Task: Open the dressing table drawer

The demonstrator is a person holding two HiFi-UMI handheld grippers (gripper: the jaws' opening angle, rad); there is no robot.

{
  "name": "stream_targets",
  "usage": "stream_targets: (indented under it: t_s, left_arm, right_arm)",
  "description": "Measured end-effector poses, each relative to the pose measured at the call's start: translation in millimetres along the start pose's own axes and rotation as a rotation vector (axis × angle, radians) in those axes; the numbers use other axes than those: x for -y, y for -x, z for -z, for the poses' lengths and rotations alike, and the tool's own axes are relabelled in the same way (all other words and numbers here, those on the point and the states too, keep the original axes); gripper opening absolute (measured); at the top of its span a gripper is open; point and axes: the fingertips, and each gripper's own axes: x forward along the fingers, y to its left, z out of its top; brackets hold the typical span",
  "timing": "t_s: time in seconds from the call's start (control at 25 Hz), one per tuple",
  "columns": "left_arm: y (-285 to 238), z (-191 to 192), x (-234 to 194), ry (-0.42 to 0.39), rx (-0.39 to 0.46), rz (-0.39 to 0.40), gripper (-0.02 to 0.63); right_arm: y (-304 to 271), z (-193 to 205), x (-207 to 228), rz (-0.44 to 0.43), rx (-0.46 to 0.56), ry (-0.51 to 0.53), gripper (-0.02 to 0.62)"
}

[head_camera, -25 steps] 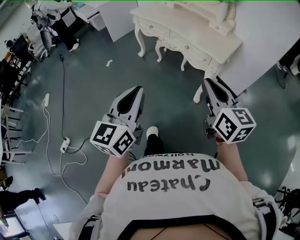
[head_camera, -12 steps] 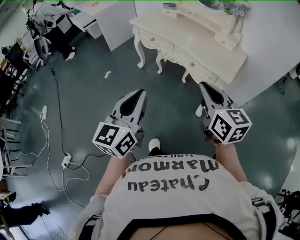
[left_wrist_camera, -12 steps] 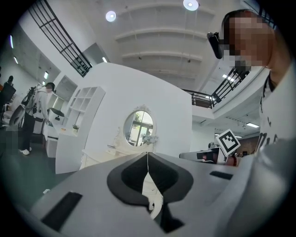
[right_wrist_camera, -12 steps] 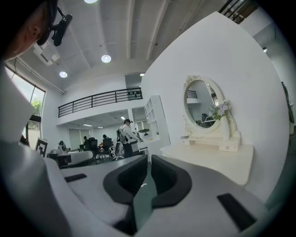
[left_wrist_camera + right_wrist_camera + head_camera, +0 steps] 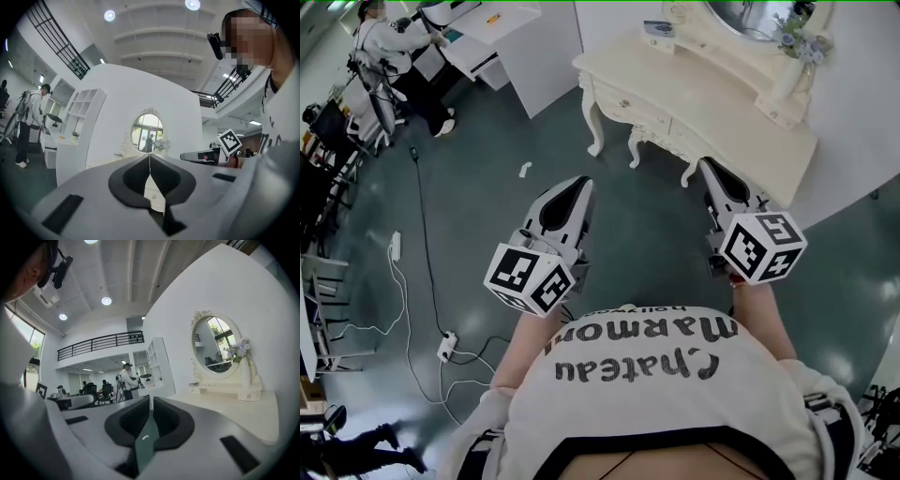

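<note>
The cream dressing table (image 5: 712,94) with an oval mirror (image 5: 750,14) stands at the top right of the head view. Its drawer fronts (image 5: 628,103) carry small knobs and are closed. My left gripper (image 5: 578,183) is held level over the dark floor, short of the table, its jaws shut with nothing between them. My right gripper (image 5: 710,166) is also shut and empty, its tips close to the table's front edge. In the left gripper view the left gripper (image 5: 150,157) points at a drawer front (image 5: 153,191). The right gripper (image 5: 151,399) points past the tabletop (image 5: 234,408).
A white cabinet (image 5: 539,47) stands left of the dressing table. A black cable (image 5: 422,234) and a power strip (image 5: 448,347) lie on the floor at left. A person (image 5: 394,47) works at a desk far left. A vase of flowers (image 5: 792,56) sits on the tabletop.
The dressing table has drawn nearer and lower in the head view as both grippers were carried forward towards it. Both stay shut.
</note>
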Motion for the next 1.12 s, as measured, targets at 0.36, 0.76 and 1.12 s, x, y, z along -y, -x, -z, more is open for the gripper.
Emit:
stream_targets:
  t_s: [0.36, 0.76, 1.12]
  left_arm:
    - [-23, 10, -45, 0.020, -0.025, 0.022, 0.023]
    - [-47, 27, -59, 0.059, -0.043, 0.032, 0.023]
    - [-105, 15, -92, 0.046, -0.020, 0.030, 0.023]
  right_arm:
    - [-47, 19, 3, 0.021, -0.040, -0.024, 0.043]
    - [-71, 35, 19, 0.018, -0.085, -0.044, 0.043]
    - [-132, 13, 56, -0.003, -0.075, -0.025, 0.043]
